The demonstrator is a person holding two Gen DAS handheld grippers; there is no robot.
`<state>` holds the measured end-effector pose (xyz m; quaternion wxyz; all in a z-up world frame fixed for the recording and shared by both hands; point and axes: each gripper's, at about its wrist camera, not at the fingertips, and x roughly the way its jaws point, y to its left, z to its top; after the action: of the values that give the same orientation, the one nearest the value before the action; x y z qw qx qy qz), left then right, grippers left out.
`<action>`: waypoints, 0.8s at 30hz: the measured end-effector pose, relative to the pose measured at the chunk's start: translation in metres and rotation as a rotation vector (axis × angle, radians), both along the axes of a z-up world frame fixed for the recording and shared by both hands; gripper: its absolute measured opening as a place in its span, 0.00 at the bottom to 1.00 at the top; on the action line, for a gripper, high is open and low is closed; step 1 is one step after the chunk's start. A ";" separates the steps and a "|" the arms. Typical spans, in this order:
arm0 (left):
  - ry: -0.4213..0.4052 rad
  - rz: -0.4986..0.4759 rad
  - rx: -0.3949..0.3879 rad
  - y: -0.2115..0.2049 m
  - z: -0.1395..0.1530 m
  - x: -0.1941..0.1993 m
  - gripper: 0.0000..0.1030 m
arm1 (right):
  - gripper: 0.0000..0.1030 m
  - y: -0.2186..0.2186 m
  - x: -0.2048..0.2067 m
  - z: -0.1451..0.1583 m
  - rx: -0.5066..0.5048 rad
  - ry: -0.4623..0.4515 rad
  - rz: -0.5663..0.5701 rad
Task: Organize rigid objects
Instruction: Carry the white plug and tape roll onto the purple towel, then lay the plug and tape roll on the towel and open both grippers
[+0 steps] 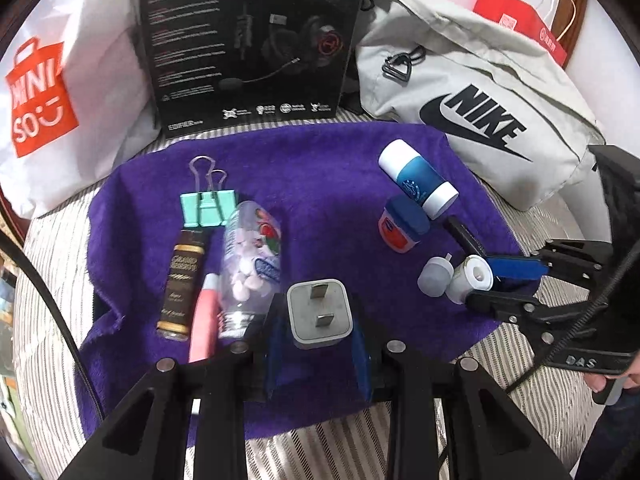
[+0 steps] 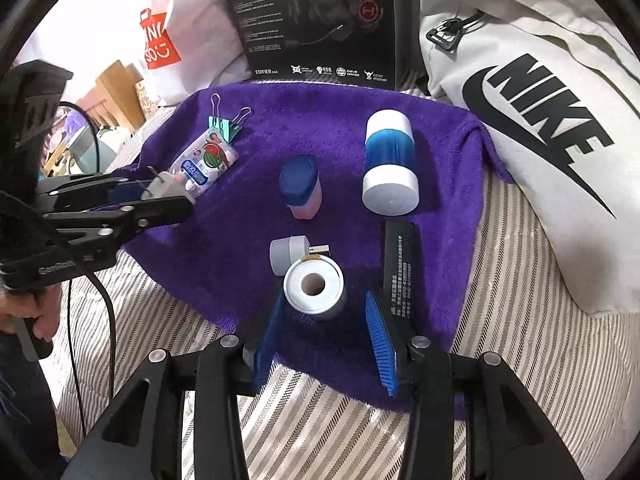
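- On the purple towel (image 1: pixel 320 168), at its left, are laid one teal binder clip (image 1: pixel 208 208), one brown tube (image 1: pixel 180 284), one pink tube (image 1: pixel 204 320) and one candy bottle (image 1: pixel 250 256).
- One white plug adapter (image 1: pixel 320 314) is clamped between the left gripper (image 1: pixel 318 344) pads.
- Two blue-and-white containers are seen further right: a small jar (image 1: pixel 402 226) and a big cylinder (image 1: pixel 418 178).
- One white roll (image 2: pixel 314 288) is framed by the right gripper (image 2: pixel 320 344), whose pads are spread clear of it; one grey cap (image 2: pixel 286 254) lies just beside the roll.

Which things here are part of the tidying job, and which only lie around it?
Part of the job, on the purple towel:
- plug, in the left tongs
- tape roll, between the right tongs
- binder clip
- candy bottle
- blue and white tube
- small jar

Just lying about:
- black box
- grey bag
- white shopping bag
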<state>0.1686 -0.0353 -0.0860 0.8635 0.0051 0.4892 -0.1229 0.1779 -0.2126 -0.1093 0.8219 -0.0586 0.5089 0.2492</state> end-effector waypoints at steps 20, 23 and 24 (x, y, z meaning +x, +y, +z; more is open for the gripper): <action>0.038 -0.033 0.081 -0.023 -0.021 0.018 0.28 | 0.57 -0.021 -0.033 0.014 0.043 -0.069 -0.085; 0.033 -0.037 0.089 -0.024 -0.022 0.015 0.30 | 0.57 -0.025 -0.037 0.014 0.067 -0.074 -0.110; 0.032 -0.038 0.089 -0.025 -0.022 0.014 0.32 | 0.57 -0.026 -0.039 0.015 0.070 -0.076 -0.115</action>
<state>0.1827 -0.0599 -0.1077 0.8521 0.0509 0.5076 -0.1173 0.1391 -0.2387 -0.0947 0.8551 -0.0098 0.4707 0.2170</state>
